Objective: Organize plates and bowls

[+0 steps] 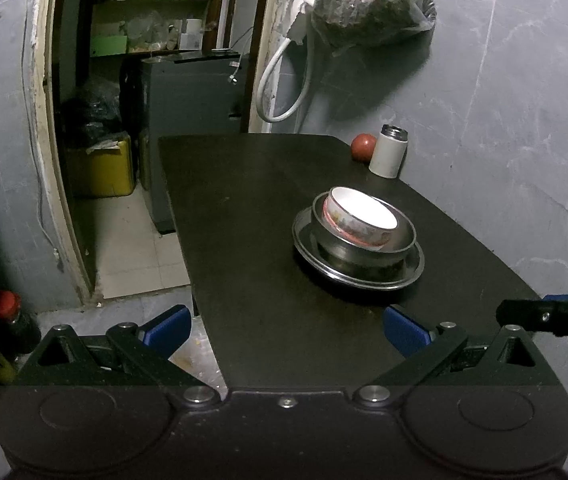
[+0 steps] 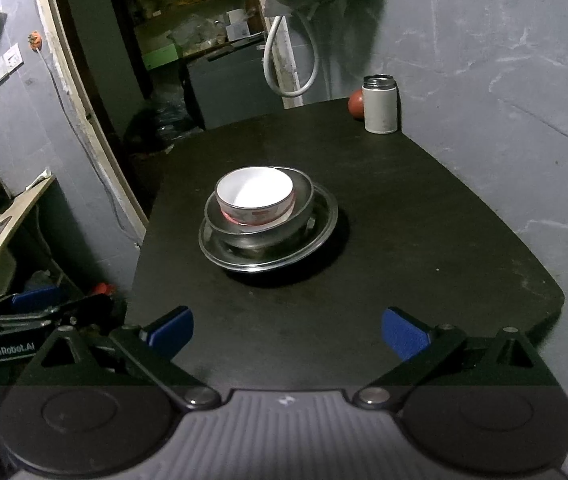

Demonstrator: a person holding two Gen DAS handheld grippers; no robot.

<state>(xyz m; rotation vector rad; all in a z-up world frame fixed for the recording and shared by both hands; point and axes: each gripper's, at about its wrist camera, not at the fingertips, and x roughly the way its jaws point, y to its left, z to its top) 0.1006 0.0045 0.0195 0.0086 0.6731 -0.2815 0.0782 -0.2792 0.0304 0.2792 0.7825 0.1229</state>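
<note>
1. On the dark table (image 1: 243, 208), well back from both grippers: a stack of three dishes.
2. At the bottom of the stack, a wide metal plate (image 1: 404, 276), flat on the tabletop.
3. Inside the plate, a metal bowl (image 1: 402, 242), upright.
4. Nested in the metal bowl, a white ceramic bowl (image 1: 364, 210) with a red pattern on its outer wall, tilted and leaning against one side of the metal rim.
5. From the right wrist view, same stack near the table's middle: plate (image 2: 320, 236), metal bowl (image 2: 304, 196), white bowl (image 2: 253, 188).
6. Left gripper (image 1: 286, 330): jaws spread wide, blue pads (image 1: 167, 328) holding nothing, hanging over the near table edge.
7. Right gripper (image 2: 288, 330): jaws likewise spread apart, empty, blue pads (image 2: 404, 336) above the near part of the tabletop.
8. At the far corner by the grey wall: a white cylindrical flask (image 1: 388, 152) with a metal top, standing upright, just beside a red round fruit (image 1: 362, 146).
9. Beyond the table's far end: an open doorway with cluttered shelves (image 1: 151, 12), and a filled plastic bag (image 1: 372, 0) hanging on the wall.
</note>
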